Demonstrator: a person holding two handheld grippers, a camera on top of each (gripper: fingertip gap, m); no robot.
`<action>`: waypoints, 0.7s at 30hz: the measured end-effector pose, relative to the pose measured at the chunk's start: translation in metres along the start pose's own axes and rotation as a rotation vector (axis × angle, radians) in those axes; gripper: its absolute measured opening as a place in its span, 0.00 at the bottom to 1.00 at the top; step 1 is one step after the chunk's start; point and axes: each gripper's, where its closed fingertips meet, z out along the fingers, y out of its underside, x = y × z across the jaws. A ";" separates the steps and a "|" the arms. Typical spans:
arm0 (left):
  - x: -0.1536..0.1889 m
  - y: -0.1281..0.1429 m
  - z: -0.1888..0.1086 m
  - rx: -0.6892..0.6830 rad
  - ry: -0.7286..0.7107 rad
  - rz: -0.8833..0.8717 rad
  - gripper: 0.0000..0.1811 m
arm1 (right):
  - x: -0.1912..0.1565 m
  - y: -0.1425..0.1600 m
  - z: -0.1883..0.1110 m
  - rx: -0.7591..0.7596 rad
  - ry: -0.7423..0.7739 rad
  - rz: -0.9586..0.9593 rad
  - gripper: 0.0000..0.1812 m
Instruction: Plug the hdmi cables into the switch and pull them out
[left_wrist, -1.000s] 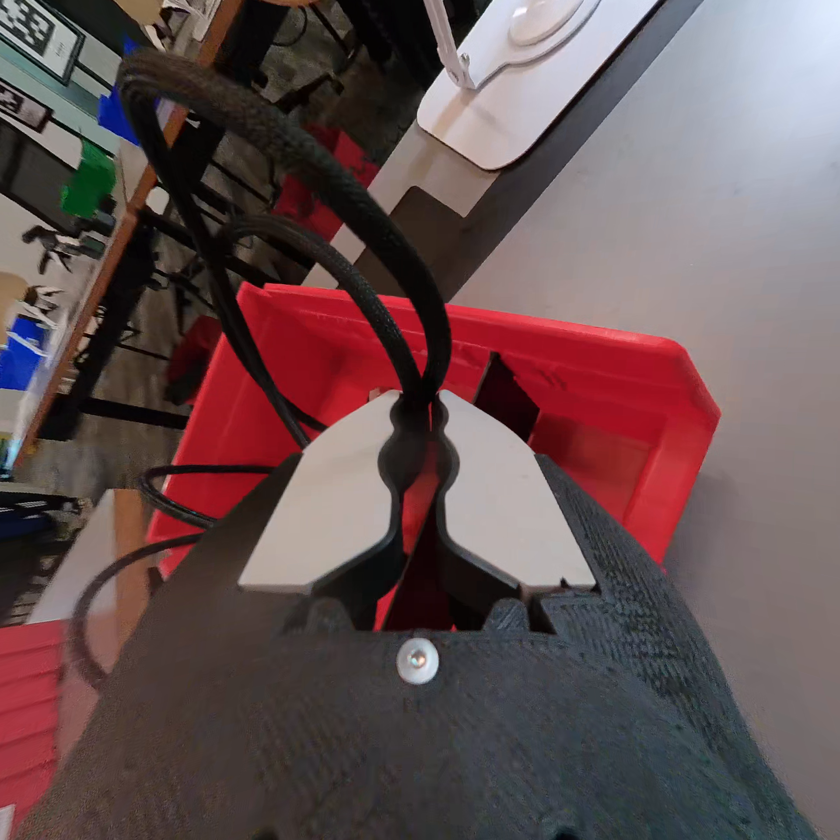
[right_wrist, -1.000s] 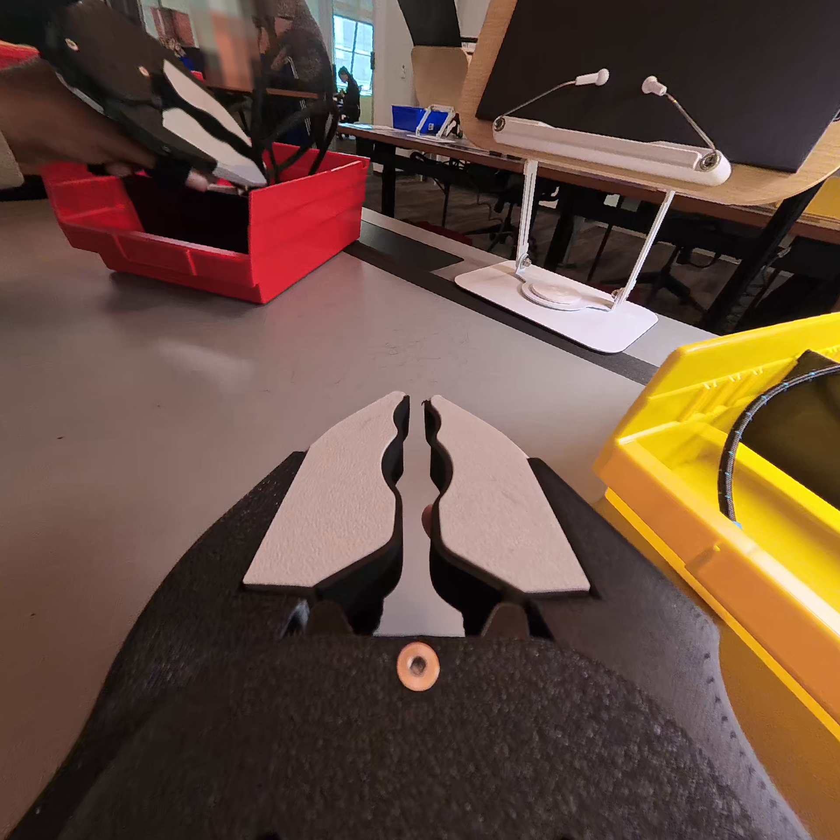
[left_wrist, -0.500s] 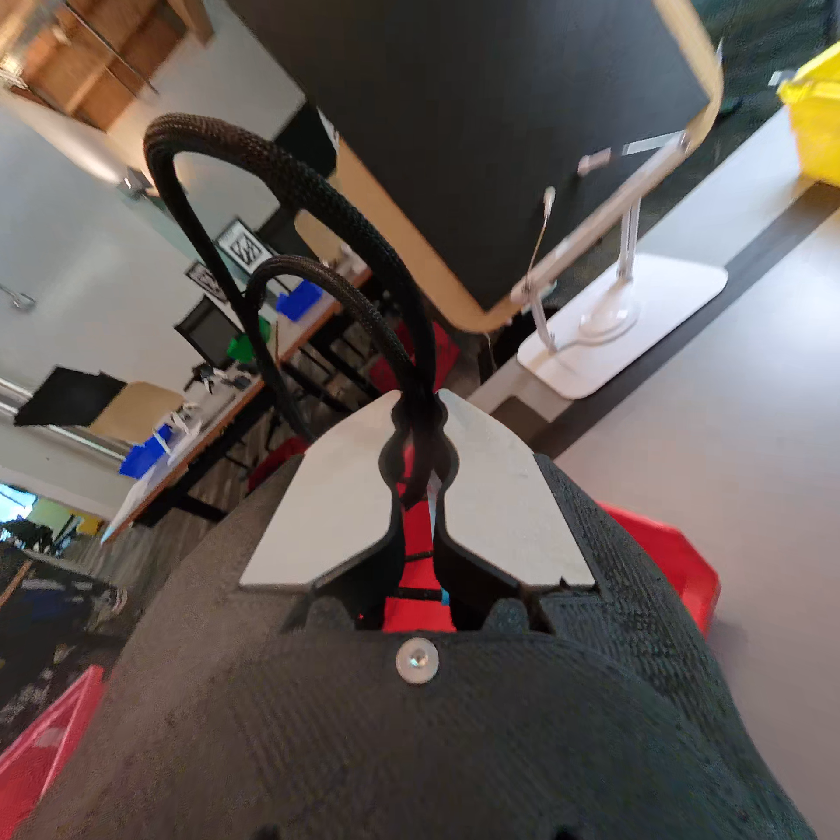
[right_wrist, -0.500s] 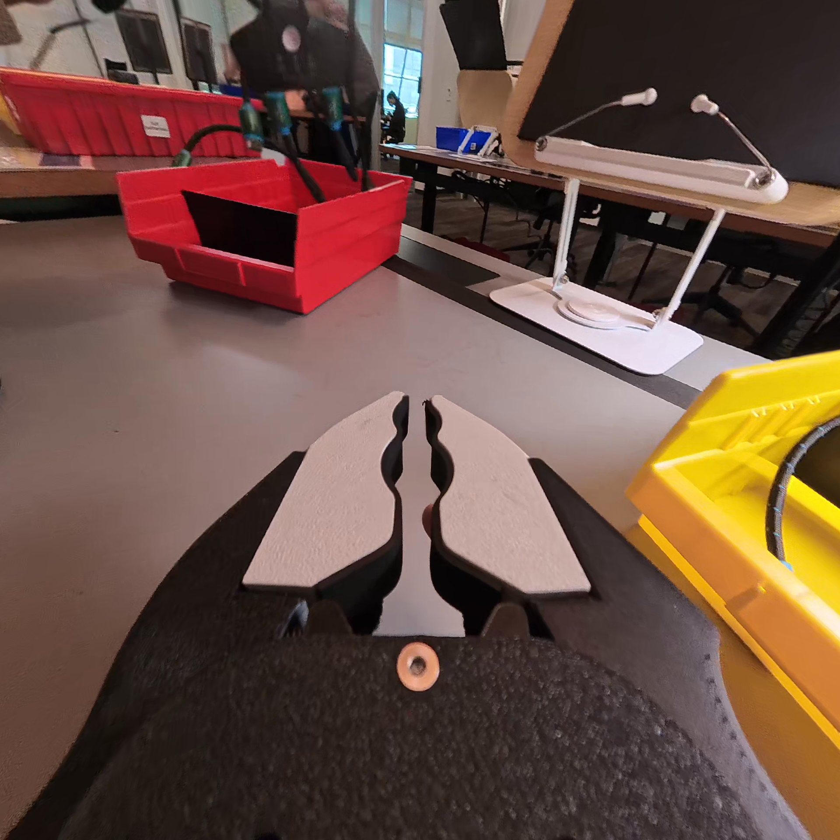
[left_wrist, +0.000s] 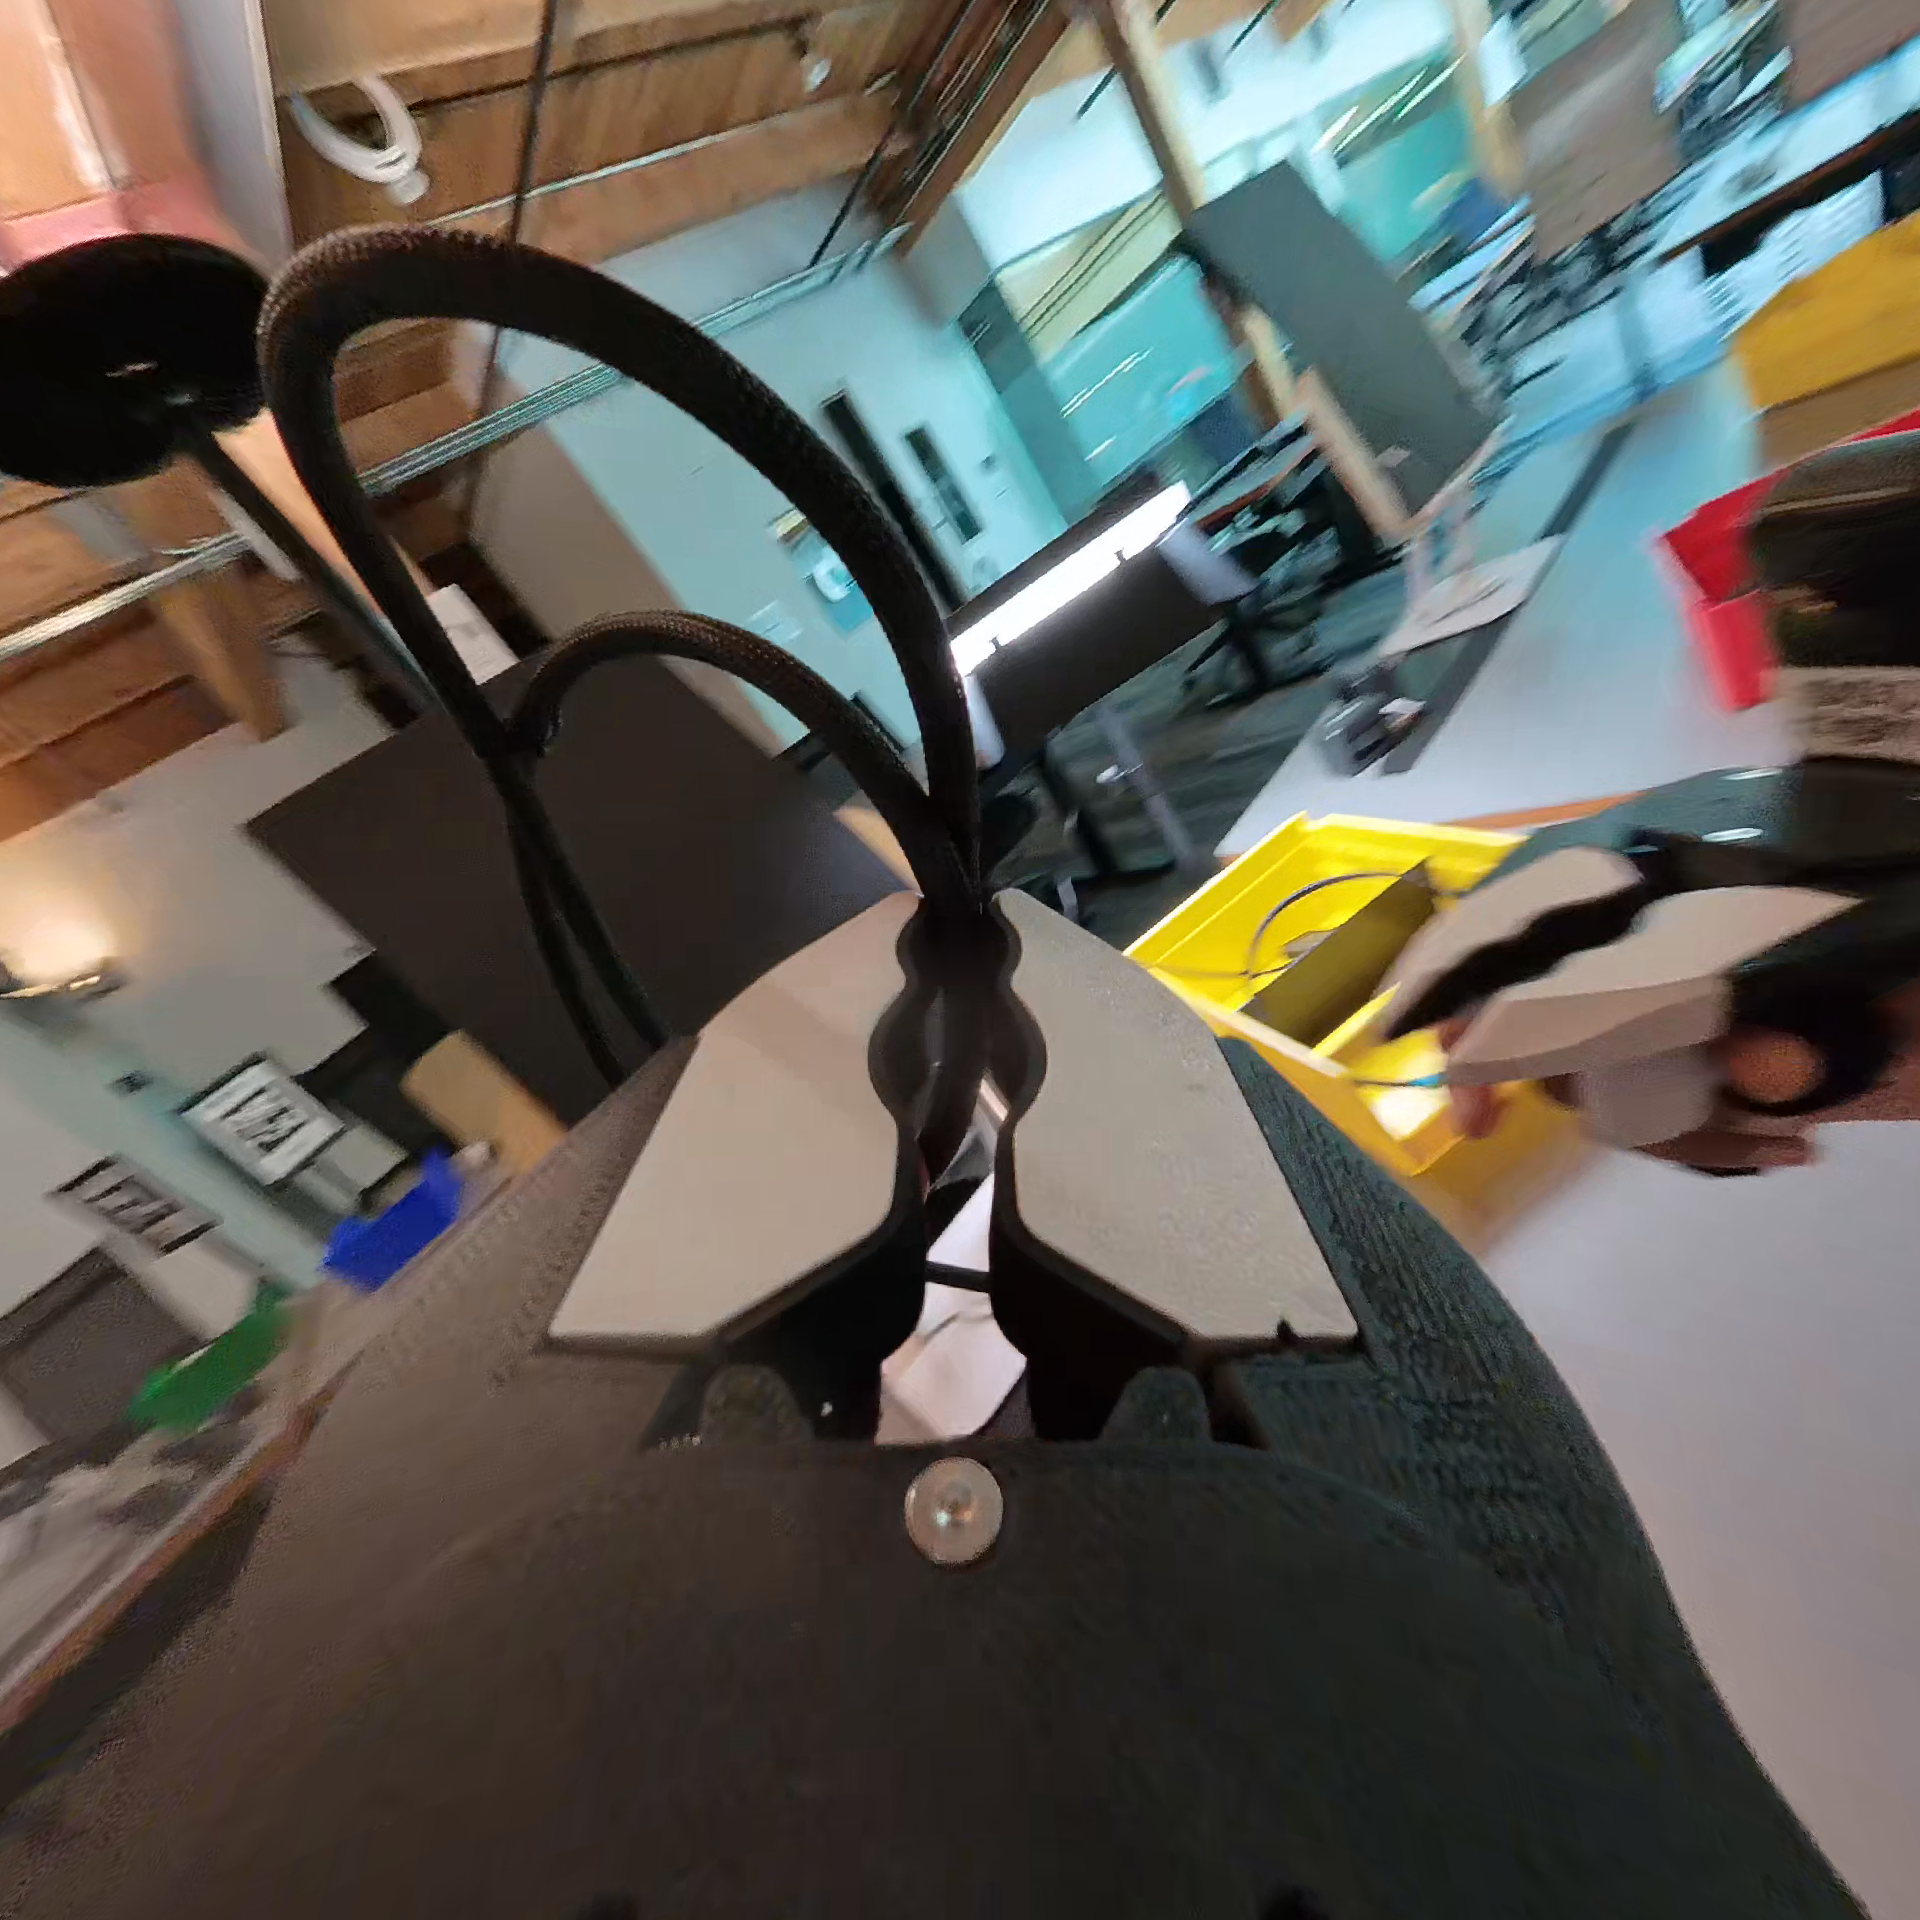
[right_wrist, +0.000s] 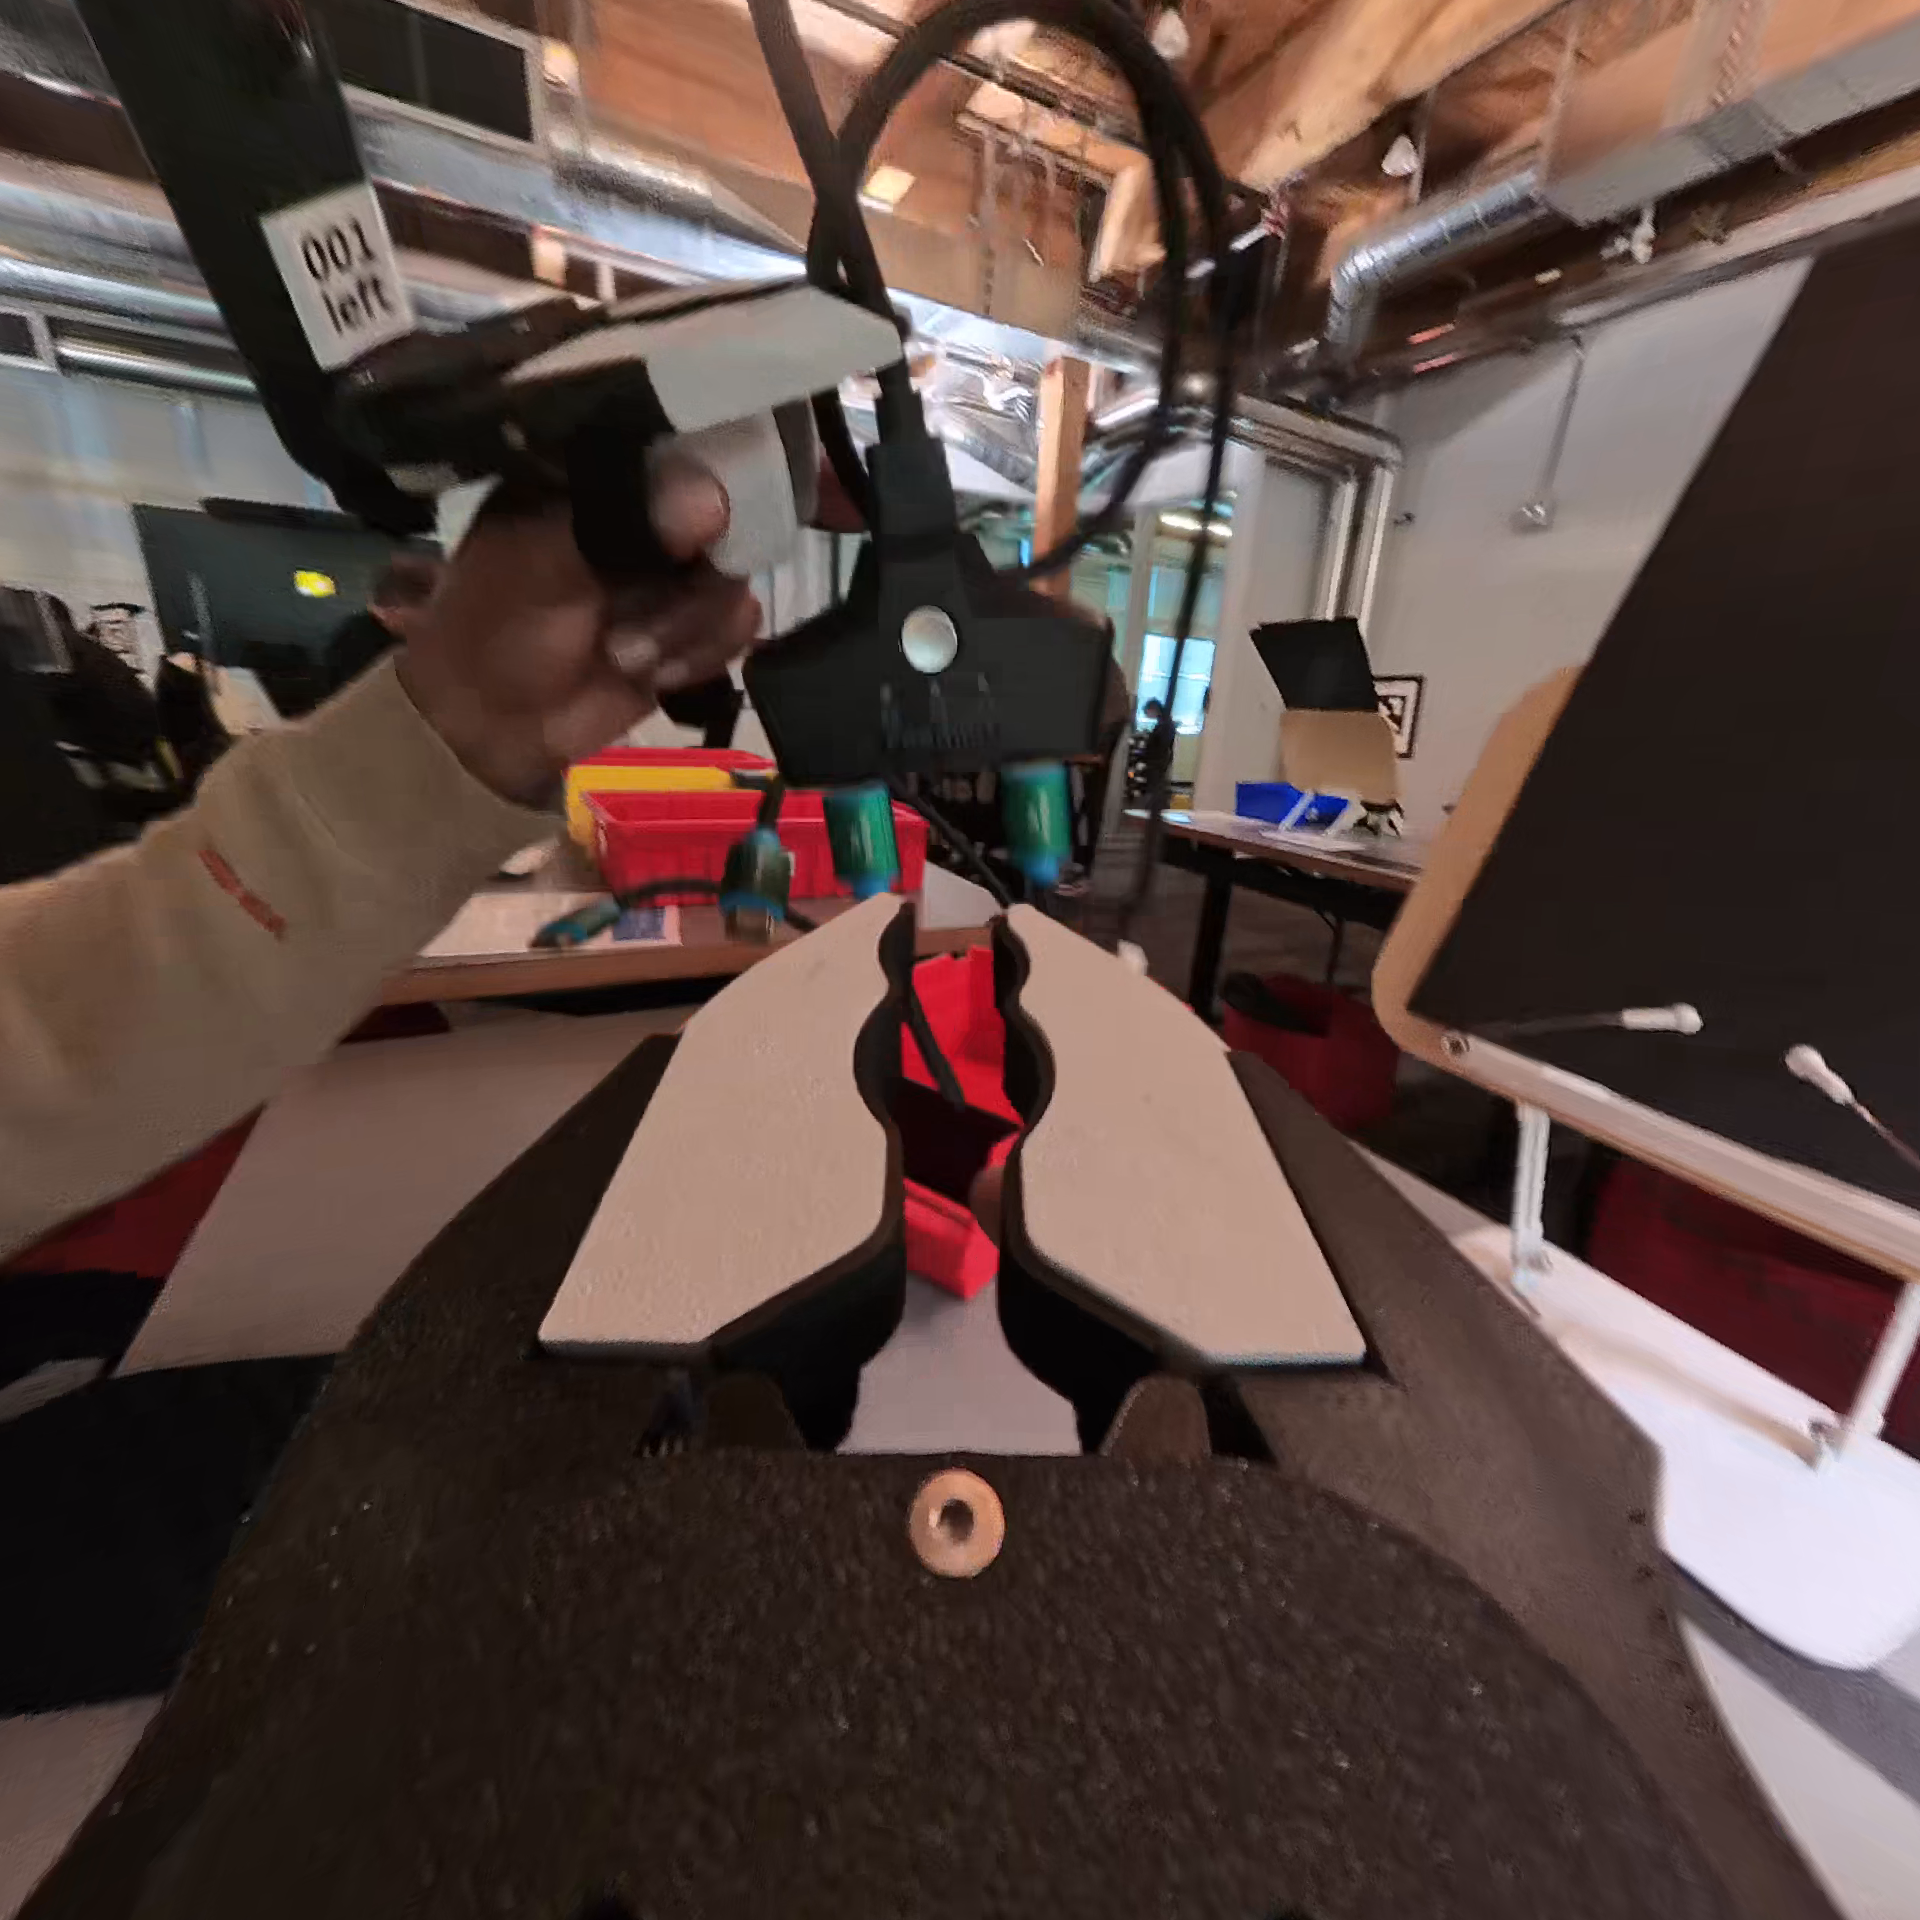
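Observation:
My left gripper (left_wrist: 956, 920) is shut on a black braided cable (left_wrist: 644, 343) that loops up above the fingertips. In the right wrist view this left gripper (right_wrist: 883, 353) holds the cable high, and the black HDMI switch (right_wrist: 925, 675) hangs from it in the air. Teal-green HDMI plugs (right_wrist: 862, 831) hang under the switch. My right gripper (right_wrist: 951, 920) sits just below the switch, jaws a little apart and empty. A thin black cable shows beyond the gap. The right gripper also shows in the left wrist view (left_wrist: 1455, 987), over a yellow bin.
A yellow bin (left_wrist: 1299, 873) with a dark insert and a cable stands on the grey table (left_wrist: 1662, 1351). A red bin (right_wrist: 956, 1008) shows through the right gripper's gap. A white stand (right_wrist: 1766, 1507) with a black board stands at the right. More red bins (right_wrist: 707, 821) sit on a far table. There is about 15 cm between the tips of the two grippers.
The left gripper has lifted the switch by its cable out of the red bin and swung it toward the right gripper. The right gripper has tilted up and its jaws have parted slightly.

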 end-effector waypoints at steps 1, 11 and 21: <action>0.011 -0.006 0.003 0.029 0.038 -0.028 0.05 | -0.001 -0.009 0.006 -0.001 -0.022 -0.014 0.12; 0.079 -0.002 0.019 0.266 0.271 -0.364 0.05 | 0.003 0.034 -0.014 -0.271 -0.299 -0.124 0.21; 0.067 0.093 0.037 0.067 0.252 -0.685 0.12 | 0.045 0.058 -0.034 -0.472 -0.144 -0.313 0.08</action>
